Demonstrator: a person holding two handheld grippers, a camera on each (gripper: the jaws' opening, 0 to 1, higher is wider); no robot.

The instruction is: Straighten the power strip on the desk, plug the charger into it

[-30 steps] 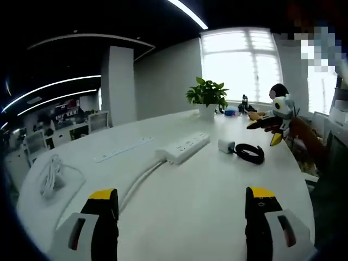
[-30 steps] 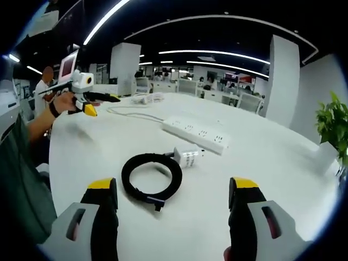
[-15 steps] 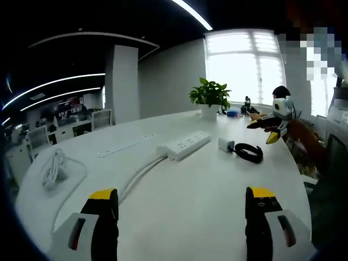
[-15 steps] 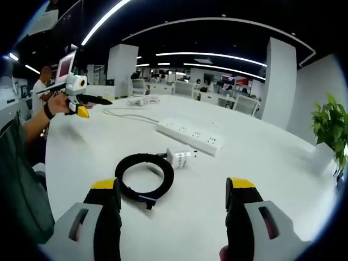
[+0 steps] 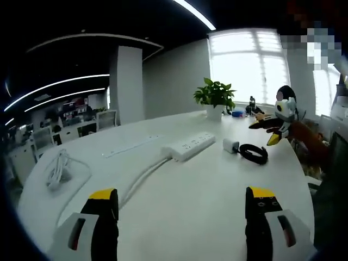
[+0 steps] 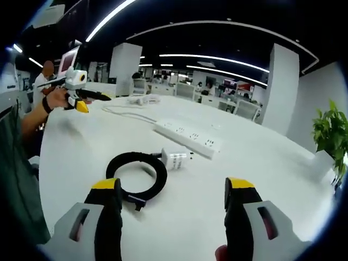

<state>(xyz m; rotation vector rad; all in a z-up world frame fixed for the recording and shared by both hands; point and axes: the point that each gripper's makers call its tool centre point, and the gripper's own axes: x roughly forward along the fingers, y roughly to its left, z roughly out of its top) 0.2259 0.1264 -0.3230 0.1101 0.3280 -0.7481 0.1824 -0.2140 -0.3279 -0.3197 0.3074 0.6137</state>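
Strip [image 6: 187,136] lying askew across mid-tabletop [image 6: 272,179], sockets up, cord [image 5: 142,176] trailing off one end toward the left gripper's side. Charger [image 6: 175,159] resting just beside the strip's long edge, its black cable [image 6: 137,175] coiled in a ring next to it and nearer the right gripper [image 6: 173,217]. Seen from the left gripper view: strip [image 5: 187,146] well ahead, charger [image 5: 231,145] and coil [image 5: 254,153] beyond it to the right, plant [image 5: 215,95] at the far edge, a white bundled cord [image 5: 56,169] off to the left.

Left gripper [image 5: 182,223] hovering above bare tabletop, jaws spread wide, nothing between them. Right gripper likewise released and empty, poised short of the coil. Also visible in the right gripper view: left gripper [image 6: 79,97] held aloft in a hand at the tabletop's far-left edge.

Judged step: the very start, neither straightening nor plugging begun, both tools well apart from their targets. Next move probably calls for reaching in to the strip, nudging or gripping its ends to square it with the tabletop edge, then closing on the charger body with prongs facing a socket. Worth minding the coil dragging behind.
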